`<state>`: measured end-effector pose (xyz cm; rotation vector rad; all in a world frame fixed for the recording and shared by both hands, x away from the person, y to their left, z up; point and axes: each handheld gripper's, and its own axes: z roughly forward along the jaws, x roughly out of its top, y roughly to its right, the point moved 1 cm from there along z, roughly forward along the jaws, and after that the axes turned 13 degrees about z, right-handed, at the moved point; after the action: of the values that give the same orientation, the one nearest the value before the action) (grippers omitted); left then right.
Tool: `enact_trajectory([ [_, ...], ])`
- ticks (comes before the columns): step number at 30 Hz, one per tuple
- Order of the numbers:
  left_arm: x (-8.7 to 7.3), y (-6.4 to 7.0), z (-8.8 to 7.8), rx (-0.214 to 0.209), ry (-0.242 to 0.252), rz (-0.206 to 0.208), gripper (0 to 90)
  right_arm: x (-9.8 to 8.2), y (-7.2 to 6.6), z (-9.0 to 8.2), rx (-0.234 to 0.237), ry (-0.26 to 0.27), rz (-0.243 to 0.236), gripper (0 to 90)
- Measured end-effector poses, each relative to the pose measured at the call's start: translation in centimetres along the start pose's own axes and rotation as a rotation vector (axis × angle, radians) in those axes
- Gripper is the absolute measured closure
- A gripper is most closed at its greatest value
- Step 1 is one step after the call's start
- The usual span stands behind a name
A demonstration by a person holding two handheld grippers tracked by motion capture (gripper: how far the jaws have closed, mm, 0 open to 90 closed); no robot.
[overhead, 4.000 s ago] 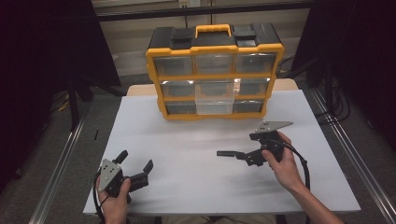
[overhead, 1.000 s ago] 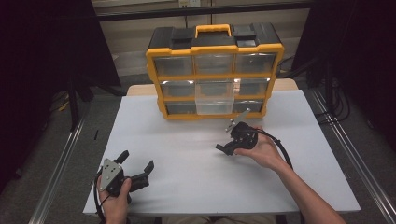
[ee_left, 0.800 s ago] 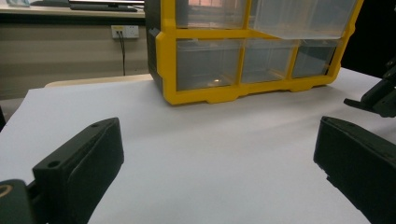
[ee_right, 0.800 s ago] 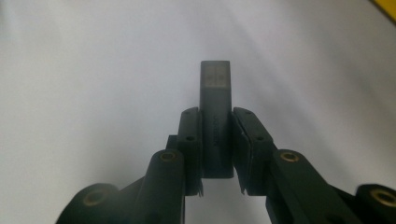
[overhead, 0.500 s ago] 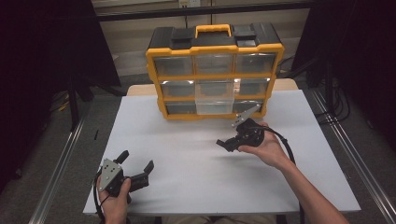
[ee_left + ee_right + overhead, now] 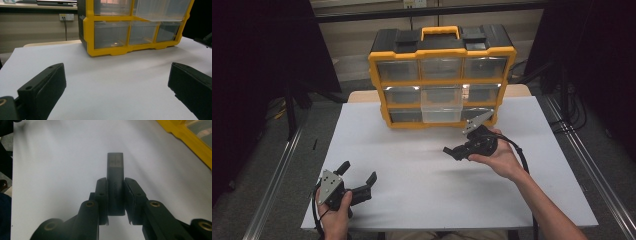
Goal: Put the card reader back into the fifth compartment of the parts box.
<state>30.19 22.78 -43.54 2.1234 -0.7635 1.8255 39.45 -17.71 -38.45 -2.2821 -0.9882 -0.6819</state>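
Observation:
My right gripper (image 6: 115, 187) is shut on a small dark grey rectangular block (image 6: 115, 168) that sticks out past the jaw tips. In the high view this right gripper (image 6: 451, 150) hovers over the white table, just in front of the organizer's lower right corner, jaws pointing left. The yellow and black organizer (image 6: 442, 75) stands at the back of the table, with one clear drawer (image 6: 441, 112) in its middle column pulled out. My left gripper (image 6: 358, 171) rests open near the front left edge. Its jaws (image 6: 117, 82) stand wide apart with bare table between them.
The white table top (image 6: 412, 165) has free room between the two grippers. The organizer (image 6: 130, 37) faces the left gripper, its open drawer (image 6: 162, 10) overhanging the row below. Metal rails (image 6: 277, 170) run along both sides of the table. A cable (image 6: 517, 150) trails from the right gripper.
The right gripper has risen a little and turned, so its grey plate now tilts up toward the organizer. The left gripper has stayed put.

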Motion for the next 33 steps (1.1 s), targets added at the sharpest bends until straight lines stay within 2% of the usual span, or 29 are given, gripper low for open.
enact_trajectory([
  [23,0.0,0.1,0.1,-0.007,-0.002,0.011,2.0,1.8,-1.3,-2.6,0.018,0.093,-0.029,73.8],
  [30,0.0,0.1,0.1,-0.005,-0.005,0.015,2.0,2.9,-1.4,-3.5,0.016,0.121,-0.044,73.8],
  [33,0.0,0.1,0.1,-0.017,-0.005,0.019,2.2,3.4,-1.5,-4.1,0.015,0.136,-0.050,73.8],
])
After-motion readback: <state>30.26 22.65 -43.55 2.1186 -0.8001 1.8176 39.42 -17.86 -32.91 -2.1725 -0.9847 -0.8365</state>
